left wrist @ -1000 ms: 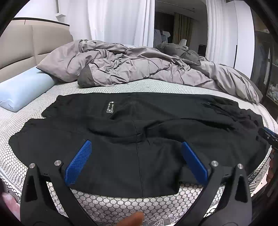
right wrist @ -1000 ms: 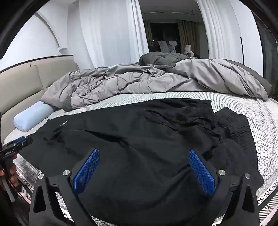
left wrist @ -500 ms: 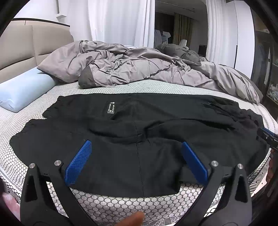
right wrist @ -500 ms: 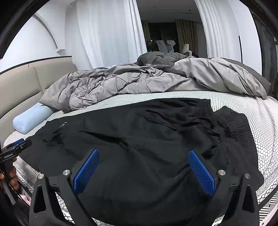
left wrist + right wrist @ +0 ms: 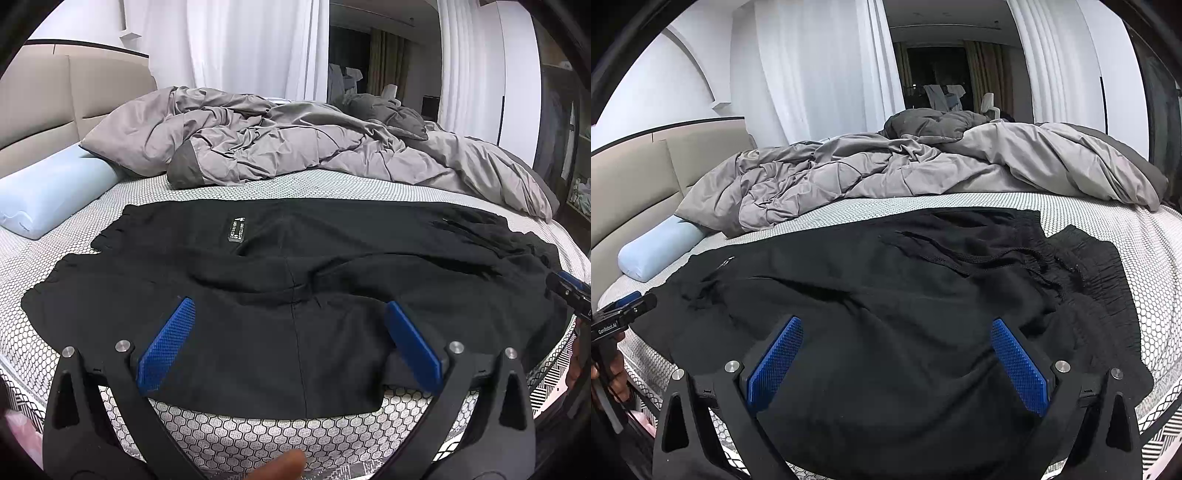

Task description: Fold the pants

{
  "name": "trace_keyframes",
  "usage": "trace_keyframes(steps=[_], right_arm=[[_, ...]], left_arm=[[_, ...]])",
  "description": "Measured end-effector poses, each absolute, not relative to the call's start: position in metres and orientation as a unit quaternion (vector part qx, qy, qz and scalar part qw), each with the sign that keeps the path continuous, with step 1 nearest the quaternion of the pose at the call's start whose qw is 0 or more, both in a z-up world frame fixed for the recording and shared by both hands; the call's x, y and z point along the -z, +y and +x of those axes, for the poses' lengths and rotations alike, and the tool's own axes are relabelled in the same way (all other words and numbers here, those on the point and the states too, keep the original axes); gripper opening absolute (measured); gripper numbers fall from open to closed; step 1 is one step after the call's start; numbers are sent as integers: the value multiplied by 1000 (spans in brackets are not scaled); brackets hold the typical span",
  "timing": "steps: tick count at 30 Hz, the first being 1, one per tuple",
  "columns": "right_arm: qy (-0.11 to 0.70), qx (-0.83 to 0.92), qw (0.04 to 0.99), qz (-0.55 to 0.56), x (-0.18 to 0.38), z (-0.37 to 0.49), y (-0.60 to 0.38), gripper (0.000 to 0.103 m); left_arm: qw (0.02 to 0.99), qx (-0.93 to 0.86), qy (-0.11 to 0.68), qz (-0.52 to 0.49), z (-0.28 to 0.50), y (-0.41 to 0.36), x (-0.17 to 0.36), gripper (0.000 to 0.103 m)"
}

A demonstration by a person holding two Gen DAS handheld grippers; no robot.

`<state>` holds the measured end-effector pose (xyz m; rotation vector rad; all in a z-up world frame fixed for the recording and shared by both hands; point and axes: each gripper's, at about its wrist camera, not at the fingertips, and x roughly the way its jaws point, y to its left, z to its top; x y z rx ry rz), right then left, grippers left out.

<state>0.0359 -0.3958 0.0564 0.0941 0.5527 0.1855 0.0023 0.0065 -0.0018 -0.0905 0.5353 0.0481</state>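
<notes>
While black pants lie spread on bed, left claw & right claw hover over them, both released, grasping nothing.

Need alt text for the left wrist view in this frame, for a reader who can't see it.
Black pants lie spread across a bed with a honeycomb-patterned cover, and the open left gripper hovers over their near edge, holding nothing. Behind them are a rumpled grey duvet and a pale blue pillow; the right gripper shows at the right edge.
</notes>
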Motion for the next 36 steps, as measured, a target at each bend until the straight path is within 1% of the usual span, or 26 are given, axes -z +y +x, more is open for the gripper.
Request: trace_keyframes(steps=[36], right_arm=[[271,-83,957,54,-55,38,-401,103]], left_arm=[[964,-24,263,-43,1,9,0,102]])
